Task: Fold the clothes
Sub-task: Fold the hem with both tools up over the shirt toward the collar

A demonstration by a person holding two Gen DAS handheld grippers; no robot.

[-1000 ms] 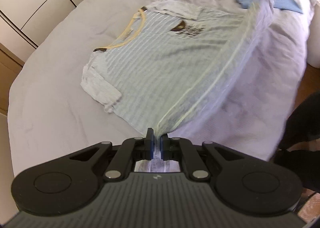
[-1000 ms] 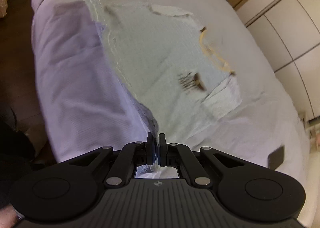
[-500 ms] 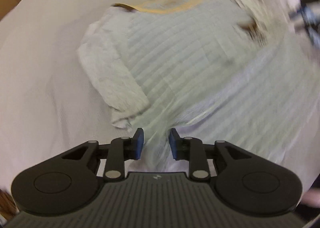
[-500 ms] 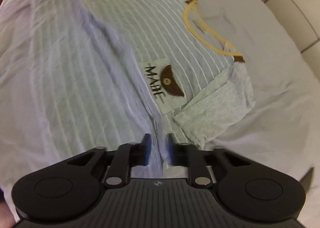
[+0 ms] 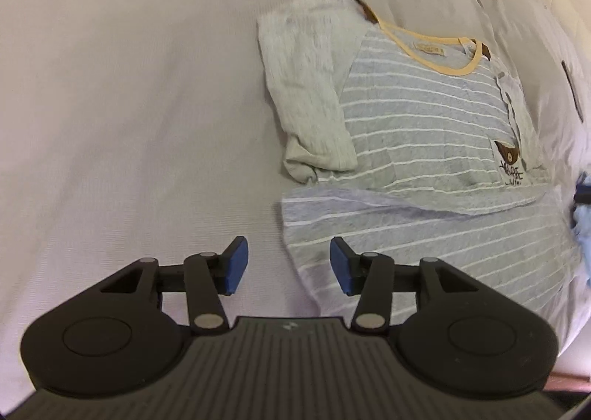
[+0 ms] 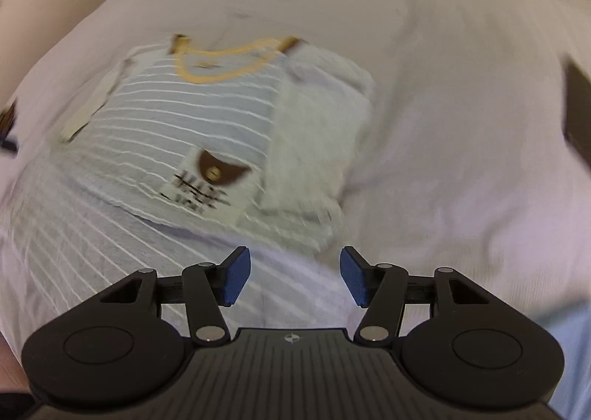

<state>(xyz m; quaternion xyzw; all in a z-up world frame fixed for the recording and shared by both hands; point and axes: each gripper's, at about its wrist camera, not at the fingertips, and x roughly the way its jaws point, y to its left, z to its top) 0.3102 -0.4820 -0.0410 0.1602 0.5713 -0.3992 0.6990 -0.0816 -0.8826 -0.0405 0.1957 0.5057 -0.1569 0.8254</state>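
A grey T-shirt with white stripes and a yellow collar (image 5: 413, 147) lies on the white bed, sleeves folded in and its bottom part folded up over the body. It also shows in the right wrist view (image 6: 177, 132), blurred. My left gripper (image 5: 288, 268) is open and empty, just above the folded shirt's lower left corner. My right gripper (image 6: 293, 278) is open and empty over the folded part's lower right corner, near the chest pocket (image 6: 207, 176).
The white bed sheet (image 5: 129, 124) spreads wide to the left of the shirt. A light blue cloth (image 5: 583, 231) lies at the right edge. A dark flat object (image 6: 578, 110) lies on the bed right of the shirt.
Both grippers held the shirt's hem shut, carried it up over the body, then opened and let it go. The hem now lies folded on the shirt.
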